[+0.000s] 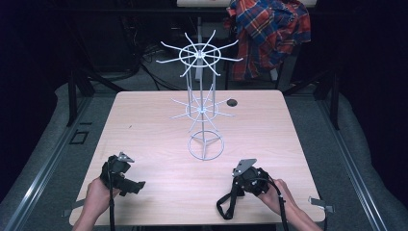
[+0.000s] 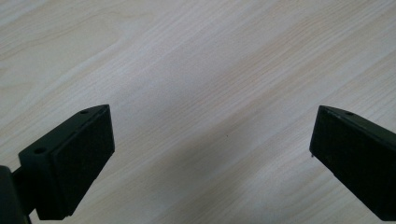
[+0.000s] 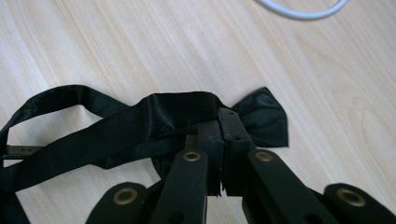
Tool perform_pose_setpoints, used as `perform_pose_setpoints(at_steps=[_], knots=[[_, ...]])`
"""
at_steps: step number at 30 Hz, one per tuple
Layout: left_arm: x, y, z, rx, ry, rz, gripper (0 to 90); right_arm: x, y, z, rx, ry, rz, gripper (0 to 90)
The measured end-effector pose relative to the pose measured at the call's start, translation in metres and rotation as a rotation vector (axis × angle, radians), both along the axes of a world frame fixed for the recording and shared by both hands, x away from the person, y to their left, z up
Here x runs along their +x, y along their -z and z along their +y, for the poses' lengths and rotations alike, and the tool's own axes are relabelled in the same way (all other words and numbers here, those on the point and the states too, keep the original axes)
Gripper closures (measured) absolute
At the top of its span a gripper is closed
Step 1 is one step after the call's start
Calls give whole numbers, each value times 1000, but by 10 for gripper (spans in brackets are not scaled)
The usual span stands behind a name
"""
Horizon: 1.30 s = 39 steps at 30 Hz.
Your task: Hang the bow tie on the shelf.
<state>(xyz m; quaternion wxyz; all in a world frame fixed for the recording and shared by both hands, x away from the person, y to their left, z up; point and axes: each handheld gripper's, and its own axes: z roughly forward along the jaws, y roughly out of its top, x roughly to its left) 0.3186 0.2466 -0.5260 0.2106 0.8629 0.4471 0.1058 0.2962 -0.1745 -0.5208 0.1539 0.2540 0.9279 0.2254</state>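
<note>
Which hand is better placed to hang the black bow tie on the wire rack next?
Right. The right gripper is shut on the bow tie, close to the wire rack. The left gripper is open over bare table, holding nothing.

No lettering, label, brand mark or number can be read anywhere; the tabletop (image 1: 159, 120) shows plain wood grain. The black bow tie (image 3: 187, 116) bears no tag either.

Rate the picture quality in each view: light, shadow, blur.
High view: the table is evenly lit while the room around it is nearly black; the white rack stays crisp. Left gripper view: wood grain sharp, near tongs soft-edged, a faint shadow band between them. Right gripper view: the black bow tie loses detail, with slight sheen on its strap.
</note>
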Motion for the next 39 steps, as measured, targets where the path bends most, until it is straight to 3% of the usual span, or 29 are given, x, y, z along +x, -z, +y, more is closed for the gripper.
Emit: perform_pose_setpoints(at_steps=[4,7,12,18,28,39], knots=[[-1,-1,-2,3,6,-7,0,-2,-7,-2,8,3,-7,895],[0,-1,-1,1,6,-6,0,-3,-17,-6,46,20,-20,897],[0,-1,-2,1,10,-6,0,-4,-22,-8,81,40,-15,898],[0,-1,-2,0,10,-8,0,-4,-32,-12,93,80,-13,899],[0,-1,-3,1,7,-15,0,-2,-47,-17,116,120,-55,900],[-1,-3,-5,2,15,-14,1,11,-59,-32,132,169,-83,900]])
